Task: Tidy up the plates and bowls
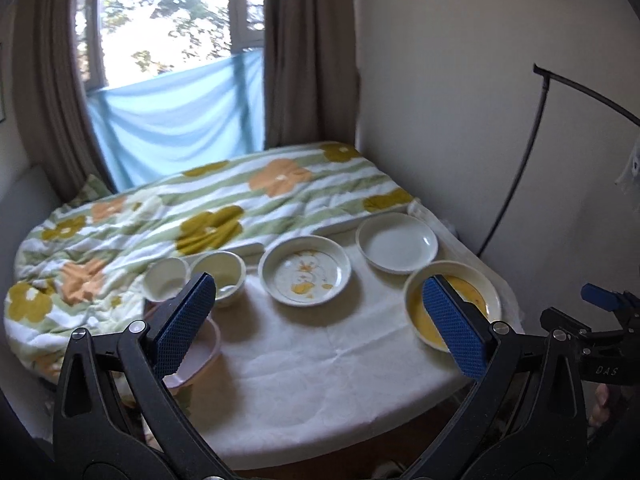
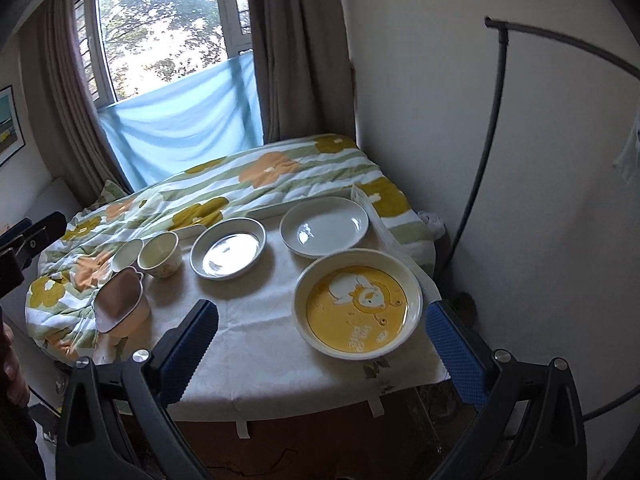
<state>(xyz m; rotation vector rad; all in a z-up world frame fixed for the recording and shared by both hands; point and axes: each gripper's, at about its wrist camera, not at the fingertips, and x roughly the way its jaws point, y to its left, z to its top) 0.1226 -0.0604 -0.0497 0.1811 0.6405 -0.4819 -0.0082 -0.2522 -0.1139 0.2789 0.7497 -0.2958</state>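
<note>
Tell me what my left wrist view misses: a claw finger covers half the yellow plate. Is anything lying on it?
Observer: No. The yellow plate is bare, with a cartoon animal printed in its well.
Operator: And the pink dish, half hidden for me?
Observer: It is empty and looks tilted, near the left edge of the table.
Operator: Is the right claw free?
Observer: Yes, the right claw is open and holds nothing.

glossy ceramic plates (image 2: 324, 227), matt cloth tablecloth (image 2: 260, 320)
</note>
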